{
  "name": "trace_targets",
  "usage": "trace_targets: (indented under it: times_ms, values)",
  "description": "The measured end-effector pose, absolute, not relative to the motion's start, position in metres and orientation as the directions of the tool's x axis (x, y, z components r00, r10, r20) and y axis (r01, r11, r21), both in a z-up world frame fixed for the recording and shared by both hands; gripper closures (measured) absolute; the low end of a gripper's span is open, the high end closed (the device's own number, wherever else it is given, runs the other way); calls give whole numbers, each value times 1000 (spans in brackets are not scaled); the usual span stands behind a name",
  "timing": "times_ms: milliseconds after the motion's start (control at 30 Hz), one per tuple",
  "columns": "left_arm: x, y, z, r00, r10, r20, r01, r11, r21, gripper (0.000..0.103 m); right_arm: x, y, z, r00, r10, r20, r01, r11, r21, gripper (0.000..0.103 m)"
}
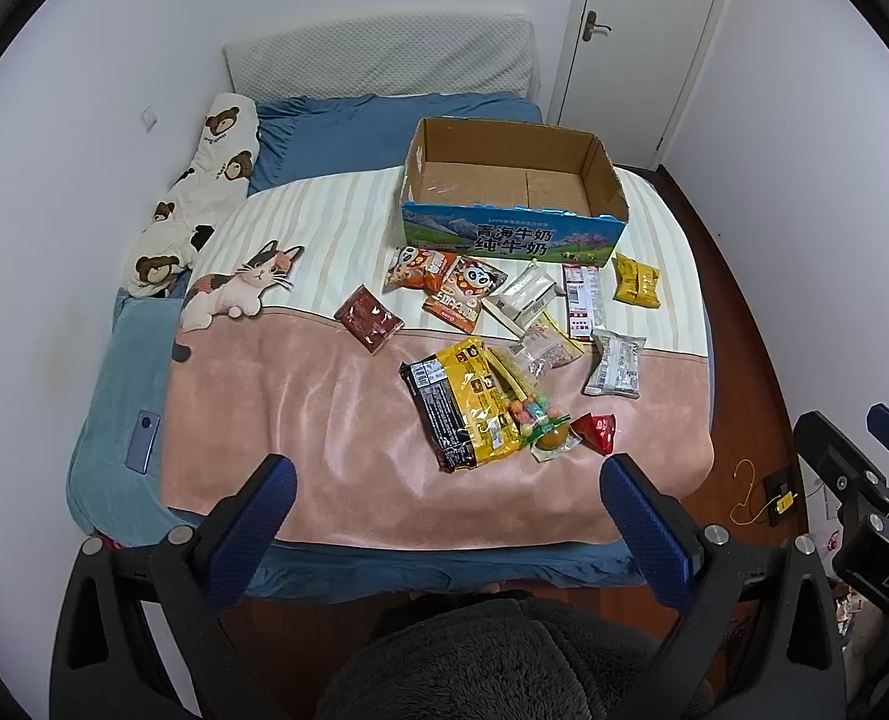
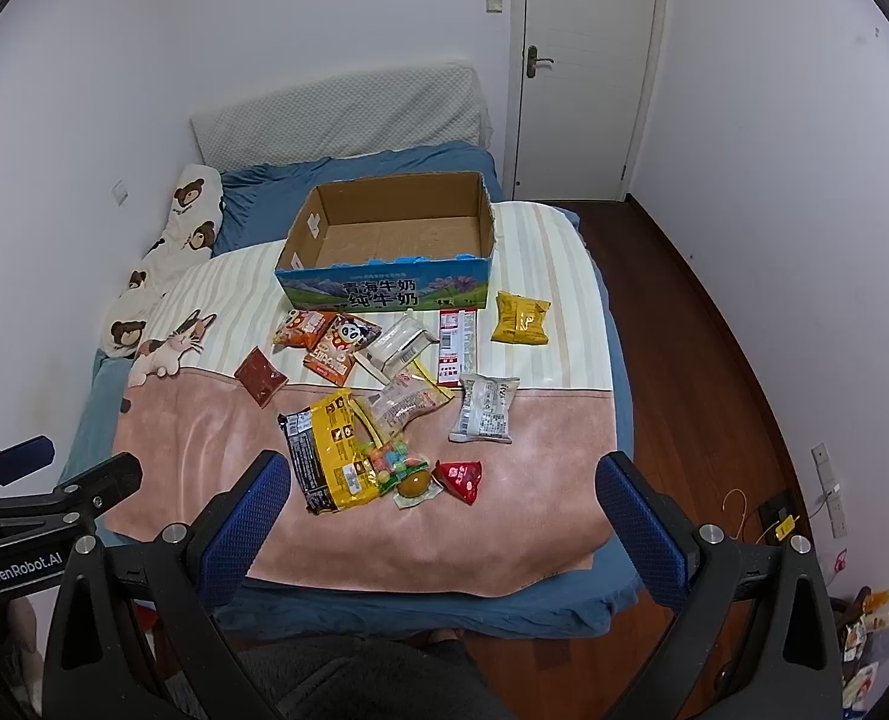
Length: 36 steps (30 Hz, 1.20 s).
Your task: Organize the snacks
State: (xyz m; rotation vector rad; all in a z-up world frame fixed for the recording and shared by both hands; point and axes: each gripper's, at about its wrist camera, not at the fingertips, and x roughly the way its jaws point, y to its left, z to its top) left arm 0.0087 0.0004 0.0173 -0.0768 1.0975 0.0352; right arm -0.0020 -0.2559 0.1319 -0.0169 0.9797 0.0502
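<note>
Snacks lie scattered across the bed's blanket [image 1: 324,420]: leftmost a dark red packet [image 1: 368,318], then two orange panda bags [image 1: 444,282], a black-and-yellow pack [image 1: 459,405], a small red packet [image 1: 594,429], and a yellow bag [image 1: 636,281] farthest right. Behind them stands the cardboard box [image 1: 507,222], nothing inside. Left gripper [image 1: 444,516] and right gripper [image 2: 444,510] hover spread wide, holding nothing.

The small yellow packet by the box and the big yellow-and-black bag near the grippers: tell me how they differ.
The small yellow packet is all yellow; the big bag is yellow with a black band. The packet lies alone on the striped part of the blanket; the bag lies on the pink part, overlapped by other snacks. The packet is much smaller. Both lie flat outside the cardboard box.
</note>
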Motion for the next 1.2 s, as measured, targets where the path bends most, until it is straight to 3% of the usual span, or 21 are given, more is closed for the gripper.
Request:
trace_targets:
  times_ms: [1200]
  values:
    - [16,-2,7,441,-16,-897,-64,997,-49,0,4,-258,122,537,42,-843,-41,999,24,0]
